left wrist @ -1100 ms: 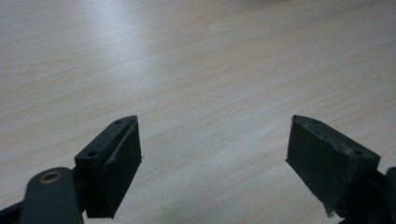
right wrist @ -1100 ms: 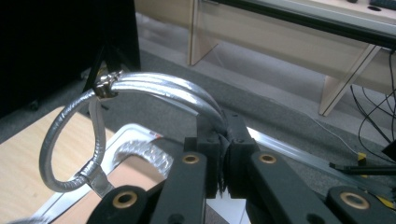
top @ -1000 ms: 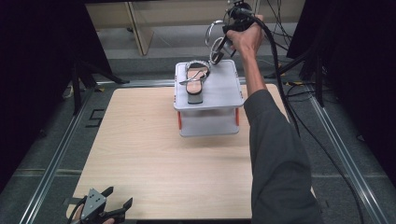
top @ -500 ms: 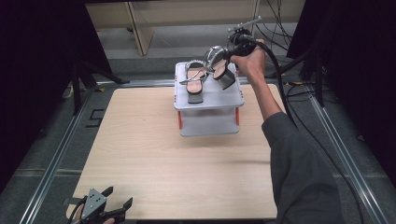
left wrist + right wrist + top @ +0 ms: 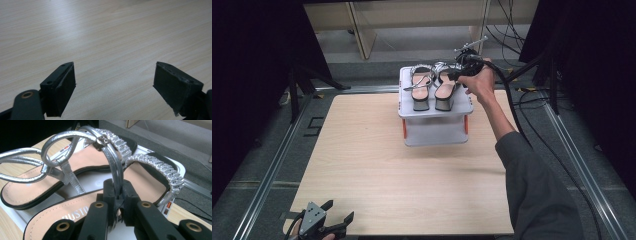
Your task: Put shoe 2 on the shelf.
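Observation:
Two silver-strapped sandals with tan insoles lie side by side on a white two-tier stand [image 5: 434, 114]: the left sandal [image 5: 420, 91] and the right sandal [image 5: 445, 92]. My right gripper [image 5: 452, 75] reaches over the stand's far right corner. In the right gripper view, the right gripper [image 5: 117, 187] pinches a silver strap [image 5: 113, 162] of the right sandal [image 5: 57, 220]. Its jaws have just been opening a little, with the strap still between the pads. My left gripper [image 5: 340, 212] rests open at the table's near left edge, and the left gripper [image 5: 113, 82] has bare wood between its pads.
The wooden table [image 5: 377, 165] sits inside a metal rail frame [image 5: 267, 175]. Black cables [image 5: 512, 95] trail from the right gripper off the far right. A person's sleeve [image 5: 537, 195] crosses the table's right side.
The right hand came down and left with the sandal, from above the stand's far right to beside the other sandal on its top. The left gripper stayed put.

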Demonstrator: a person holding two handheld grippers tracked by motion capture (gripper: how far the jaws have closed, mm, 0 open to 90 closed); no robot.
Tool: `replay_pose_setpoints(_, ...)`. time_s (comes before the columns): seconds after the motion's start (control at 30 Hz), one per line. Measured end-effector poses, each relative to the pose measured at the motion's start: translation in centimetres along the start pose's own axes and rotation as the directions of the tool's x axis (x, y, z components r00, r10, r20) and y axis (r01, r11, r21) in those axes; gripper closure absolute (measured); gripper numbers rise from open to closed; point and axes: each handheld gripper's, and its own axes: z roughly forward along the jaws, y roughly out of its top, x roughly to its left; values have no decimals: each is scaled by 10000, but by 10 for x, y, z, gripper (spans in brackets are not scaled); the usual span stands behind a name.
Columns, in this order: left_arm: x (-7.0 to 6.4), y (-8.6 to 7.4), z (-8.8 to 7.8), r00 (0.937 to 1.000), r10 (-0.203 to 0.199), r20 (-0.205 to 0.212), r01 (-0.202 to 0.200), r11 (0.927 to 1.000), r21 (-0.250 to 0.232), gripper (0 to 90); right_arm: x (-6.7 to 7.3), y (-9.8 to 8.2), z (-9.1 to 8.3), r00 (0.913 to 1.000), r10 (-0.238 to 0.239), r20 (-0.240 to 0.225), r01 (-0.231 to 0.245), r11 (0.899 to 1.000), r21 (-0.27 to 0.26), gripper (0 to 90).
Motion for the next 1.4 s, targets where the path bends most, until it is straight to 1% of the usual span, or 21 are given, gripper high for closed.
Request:
replay_pose_setpoints(0.03,0,0,0,10000,2,-2,-2,10000,5,173,0,-1,0,10000,26,-20,-26,10000,-26,835)
replay_pose_setpoints(0.07,0,0,0,10000,-1,0,1,10000,3,172,1,-2,0,9995,310,-99,-310,9995,77,830)
replay_pose_setpoints(0.1,0,0,0,10000,-8,7,8,10000,13,172,-1,-3,0,9999,82,-103,-83,9999,-118,822)
replay_pose_setpoints(0.13,0,0,0,10000,10,8,-10,10000,36,172,0,-4,-2,9989,457,-100,-457,9990,20,810)
replay_pose_setpoints(0.2,0,0,0,10000,10,3,-10,10000,15,172,0,-5,-4,9986,508,-164,-510,9986,-146,768)
replay_pose_setpoints(0.27,0,0,0,10000,28,-14,-28,10000,17,172,-3,-5,-9,9977,626,-265,-636,9973,-379,672)
replay_pose_setpoints(0.33,0,0,0,10000,22,-14,-22,10000,16,172,-3,-5,-17,9933,1135,-207,-1144,9923,-481,577)
replay_pose_setpoints(0.37,0,0,0,10000,23,-12,-23,10000,17,172,-5,-6,-20,9958,906,-115,-913,9927,-792,547)
replay_pose_setpoints(0.47,0,0,0,10000,-2,-27,2,10000,2,172,-3,-9,-34,9927,1113,-462,-1156,9880,-1027,477)
replay_pose_setpoints(0.57,0,0,0,10000,15,-48,-15,10000,11,172,1,-14,-50,9955,778,-547,-845,9875,-1331,421)
replay_pose_setpoints(0.7,0,0,0,9999,71,-94,-70,9999,74,172,7,-26,-67,9938,739,-835,-856,9855,-1466,390)
replay_pose_setpoints(0.73,2,0,0,9995,270,-174,-265,9993,249,172,8,-30,-70,9945,707,-770,-814,9859,-1464,383)
replay_pose_setpoints(0.77,2,0,0,9996,248,-169,-243,9993,267,172,10,-33,-73,9928,883,-811,-990,9853,-1392,373)
replay_pose_setpoints(0.9,0,0,1,10000,-28,-94,28,10000,34,172,12,-47,-83,9927,770,-925,-893,9864,-1379,354)
replay_pose_setpoints(0.97,2,1,-1,9997,210,-94,-207,9994,260,172,15,-56,-87,9930,737,-928,-862,9865,-1389,345)
replay_pose_setpoints(1.0,0,0,1,10000,11,-97,-11,10000,51,172,15,-58,-87,9922,692,-1032,-836,9862,-1426,345)
replay_pose_setpoints(1.07,0,1,1,9999,32,-99,-31,9999,110,172,16,-65,-90,9933,596,-986,-727,9881,-1355,337)
replay_pose_setpoints(1.1,2,1,0,9994,285,-188,-279,9991,334,172,18,-69,-91,9931,645,-982,-777,9874,-1378,336)
replay_pose_setpoints(1.13,0,1,1,9999,58,-129,-56,9999,123,172,18,-73,-92,9931,582,-1022,-720,9878,-1377,335)
replay_pose_setpoints(1.3,1,1,1,9998,90,-186,-87,9998,164,172,24,-90,-93,9903,619,-1241,-755,9913,-1081,322)
replay_pose_setpoints(1.4,1,1,2,9997,125,-217,-121,9998,184,172,28,-99,-94,9898,524,-1326,-678,9911,-1147,318)
